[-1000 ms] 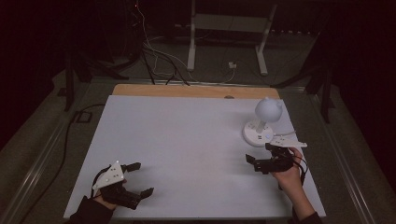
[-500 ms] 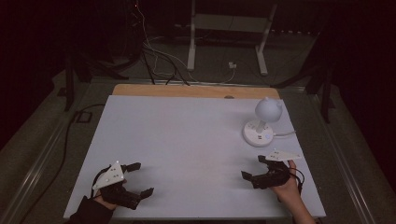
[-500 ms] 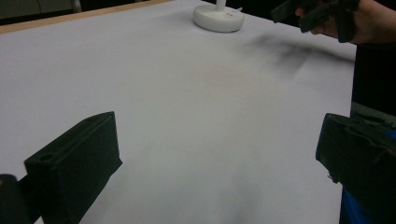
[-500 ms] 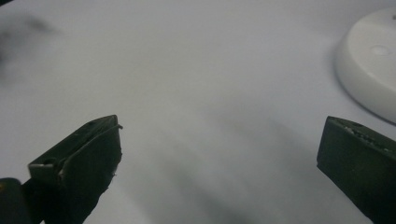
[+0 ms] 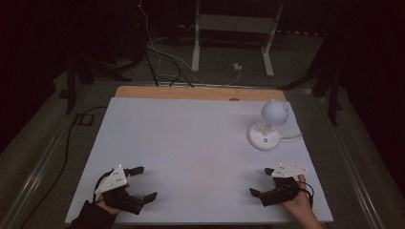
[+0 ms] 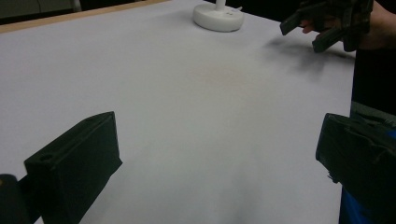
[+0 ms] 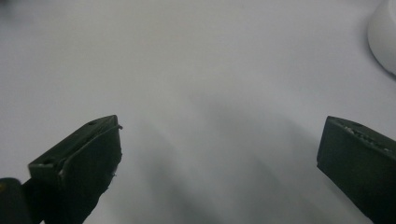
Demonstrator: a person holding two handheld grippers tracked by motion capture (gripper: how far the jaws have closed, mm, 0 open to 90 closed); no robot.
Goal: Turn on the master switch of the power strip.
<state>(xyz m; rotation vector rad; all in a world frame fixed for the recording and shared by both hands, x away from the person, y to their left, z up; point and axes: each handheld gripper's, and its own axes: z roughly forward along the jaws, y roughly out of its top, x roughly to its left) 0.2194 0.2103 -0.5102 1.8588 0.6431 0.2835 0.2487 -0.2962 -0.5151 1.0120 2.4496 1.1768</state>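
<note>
Left gripper (image 5: 142, 182) jaws apart, right gripper (image 5: 261, 182) jaws apart, lamp (image 7: 384, 37) cut off

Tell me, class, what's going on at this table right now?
A person holds a two-jaw gripper in each hand over a white table. The left gripper and the right gripper both hang near the table's near edge, jaws wide open and holding nothing. The thing nearest the right gripper is a small white lamp with a round base and globe-like head, standing upright at the far right of the table, a cord running off its base. Neither gripper touches it.
</note>
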